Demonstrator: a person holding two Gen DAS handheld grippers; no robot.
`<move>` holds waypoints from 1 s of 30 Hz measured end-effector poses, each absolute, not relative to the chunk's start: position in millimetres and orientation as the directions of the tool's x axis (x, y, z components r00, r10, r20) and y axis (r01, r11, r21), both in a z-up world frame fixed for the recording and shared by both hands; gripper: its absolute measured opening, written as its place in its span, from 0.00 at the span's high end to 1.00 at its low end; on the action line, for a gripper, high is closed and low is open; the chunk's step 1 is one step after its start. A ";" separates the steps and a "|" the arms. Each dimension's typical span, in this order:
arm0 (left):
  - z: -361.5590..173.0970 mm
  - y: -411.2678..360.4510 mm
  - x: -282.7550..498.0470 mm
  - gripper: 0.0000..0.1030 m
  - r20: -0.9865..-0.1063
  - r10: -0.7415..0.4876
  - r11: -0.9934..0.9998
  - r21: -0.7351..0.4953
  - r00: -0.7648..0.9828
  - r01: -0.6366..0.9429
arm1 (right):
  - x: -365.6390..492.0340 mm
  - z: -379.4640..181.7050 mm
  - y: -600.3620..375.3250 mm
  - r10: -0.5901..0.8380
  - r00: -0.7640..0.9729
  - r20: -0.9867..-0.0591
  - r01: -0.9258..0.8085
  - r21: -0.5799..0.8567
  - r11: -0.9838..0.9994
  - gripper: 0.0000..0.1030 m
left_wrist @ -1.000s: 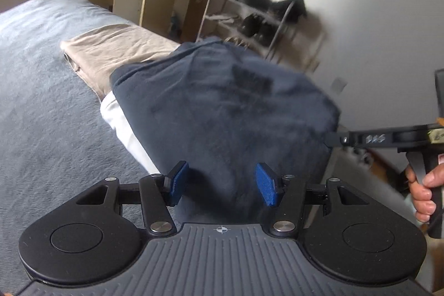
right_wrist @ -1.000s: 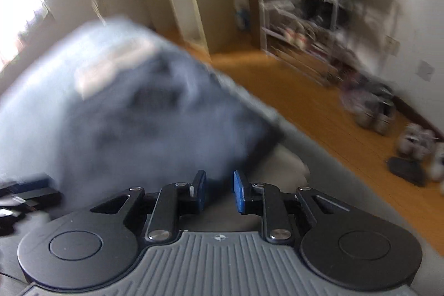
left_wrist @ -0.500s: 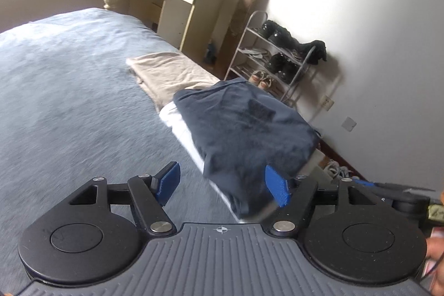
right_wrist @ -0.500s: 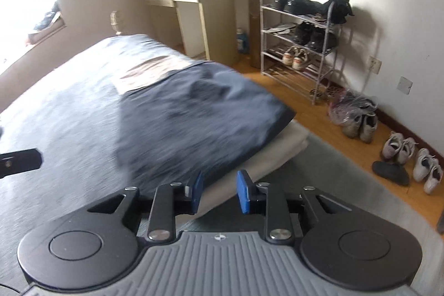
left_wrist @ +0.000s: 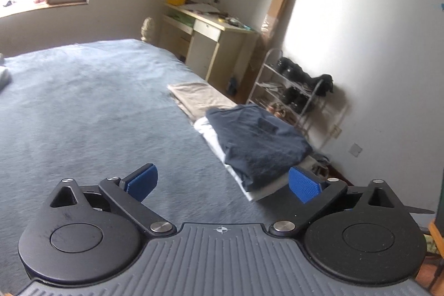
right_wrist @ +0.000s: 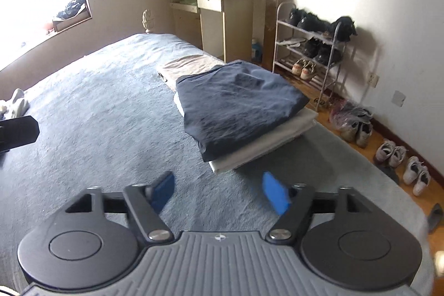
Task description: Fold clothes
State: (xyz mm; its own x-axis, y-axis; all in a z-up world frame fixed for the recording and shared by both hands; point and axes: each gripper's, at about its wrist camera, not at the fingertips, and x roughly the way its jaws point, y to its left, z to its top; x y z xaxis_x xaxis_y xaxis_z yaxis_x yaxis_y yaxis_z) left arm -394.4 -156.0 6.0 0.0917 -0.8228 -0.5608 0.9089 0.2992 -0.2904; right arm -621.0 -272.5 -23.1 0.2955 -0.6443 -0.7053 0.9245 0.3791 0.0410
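While both pairs of fingers have just been opening with nothing between them, the folded dark navy cloth garment (right_wrist: 238, 101) lies ahead on a folded white cloth (right_wrist: 266, 140) at the grey-blue bed (right_wrist: 97, 115) edge, wide bare bedcover to the left.

- A home bedroom: a wide bed (right_wrist: 91, 113) under a grey-blue cover.
- Folded clothes (right_wrist: 238, 104) lie at the bed's far right edge.
- A desk (right_wrist: 219, 15), a shoe rack (right_wrist: 310, 46) and loose shoes (right_wrist: 388, 151) line the wall.
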 end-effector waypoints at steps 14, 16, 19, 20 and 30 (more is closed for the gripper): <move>21.5 -109.7 -403.3 0.00 -0.586 -0.789 0.404 -0.271 0.183 0.873 | -626.1 17.0 -204.5 -0.765 0.213 -0.608 0.958 -0.025 0.287 0.00; 22.9 -107.7 -405.7 0.00 -0.593 -0.784 0.407 -0.265 0.185 0.874 | -628.5 21.5 -200.8 -0.774 0.209 -0.598 0.959 -0.027 0.280 0.00; 21.4 -107.6 -406.7 0.00 -0.623 -0.757 0.438 -0.255 0.200 0.862 | -632.8 27.2 -200.0 -0.787 0.195 -0.585 0.965 -0.029 0.261 0.00; 20.7 -107.5 -407.5 0.00 -0.628 -0.750 0.447 -0.245 0.211 0.861 | -633.3 27.9 -198.4 -0.795 0.181 -0.579 0.967 -0.043 0.251 0.00; 10.4 -108.6 -427.3 0.00 -0.660 -0.694 0.473 -0.117 0.288 0.873 | -638.8 24.5 -187.9 -0.828 0.128 -0.546 0.974 -0.088 0.209 0.00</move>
State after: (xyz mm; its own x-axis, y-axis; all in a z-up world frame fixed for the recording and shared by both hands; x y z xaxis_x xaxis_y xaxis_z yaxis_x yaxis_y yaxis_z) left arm -427.3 -108.6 10.4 0.2877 -0.6939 -0.6601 0.8731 0.4733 -0.1169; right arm -638.8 -187.9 24.5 0.1283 -0.8279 -0.5460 0.9740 0.2089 -0.0879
